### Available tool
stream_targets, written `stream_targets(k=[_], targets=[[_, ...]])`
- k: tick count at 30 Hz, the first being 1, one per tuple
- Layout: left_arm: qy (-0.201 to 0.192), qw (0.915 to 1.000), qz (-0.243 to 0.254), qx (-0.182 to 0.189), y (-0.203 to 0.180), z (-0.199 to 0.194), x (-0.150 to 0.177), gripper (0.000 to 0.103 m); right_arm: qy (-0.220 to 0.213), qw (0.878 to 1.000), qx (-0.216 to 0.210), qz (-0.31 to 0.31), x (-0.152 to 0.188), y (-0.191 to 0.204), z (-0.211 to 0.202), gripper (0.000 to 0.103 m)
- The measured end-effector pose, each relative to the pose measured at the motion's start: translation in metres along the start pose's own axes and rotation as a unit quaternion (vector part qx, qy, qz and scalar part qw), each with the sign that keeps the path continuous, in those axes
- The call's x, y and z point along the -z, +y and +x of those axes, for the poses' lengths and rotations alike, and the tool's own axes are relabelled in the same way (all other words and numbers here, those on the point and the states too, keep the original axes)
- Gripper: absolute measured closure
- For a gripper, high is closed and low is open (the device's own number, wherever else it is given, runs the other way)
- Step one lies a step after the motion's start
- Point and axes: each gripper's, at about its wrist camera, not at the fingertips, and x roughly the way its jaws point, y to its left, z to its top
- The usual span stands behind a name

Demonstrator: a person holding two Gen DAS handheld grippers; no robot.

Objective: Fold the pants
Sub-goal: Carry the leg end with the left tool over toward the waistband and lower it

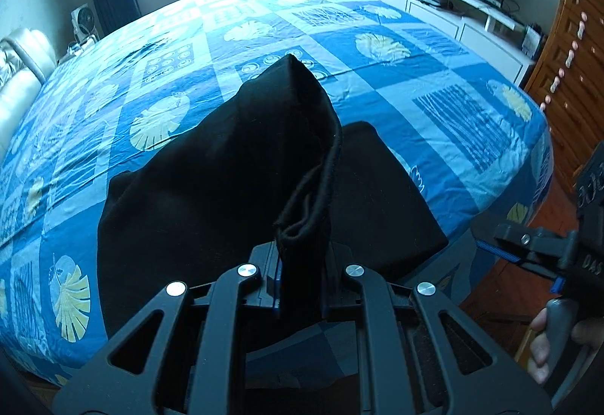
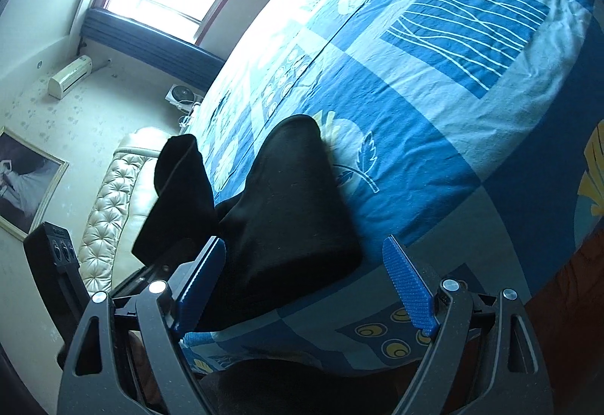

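Black pants (image 1: 211,188) lie on the blue patterned bedsheet (image 1: 339,48) near the bed's front edge. My left gripper (image 1: 300,264) is shut on a bunched edge of the pants and holds it lifted above the rest of the cloth. In the right wrist view the pants (image 2: 287,211) lie at the bed's edge, with the lifted part (image 2: 181,188) hanging to the left. My right gripper (image 2: 305,286) is open and empty, its blue pads on either side of the pants' near edge. It also shows at the right of the left wrist view (image 1: 521,249).
The bed's right edge (image 1: 536,135) drops to a wooden floor. A wooden dresser (image 1: 570,75) stands at the right, a white TV cabinet (image 1: 453,11) with a TV behind the bed. A padded headboard (image 2: 113,211) is at the left.
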Motion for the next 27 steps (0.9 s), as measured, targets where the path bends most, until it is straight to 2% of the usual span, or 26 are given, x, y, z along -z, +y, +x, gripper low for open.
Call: stream_targets(k=[8,15,27], targets=[[0.005,0.9987,0.041,-0.030,-0.022,0.019,0.014,0.090,-0.001,1.000,-0.001,0.014,0.000,-0.009,0.000,0.019],[0.003,0.9942,0.083,-0.069,-0.040,0.040,0.030,0.090,-0.002,1.000,0.001,0.024,-0.002,-0.017,-0.004,0.019],[-0.008,0.9874,0.117,-0.107,-0.056,0.051,0.039,0.090,-0.001,1.000,0.006,0.030,-0.003,-0.020,-0.002,0.019]])
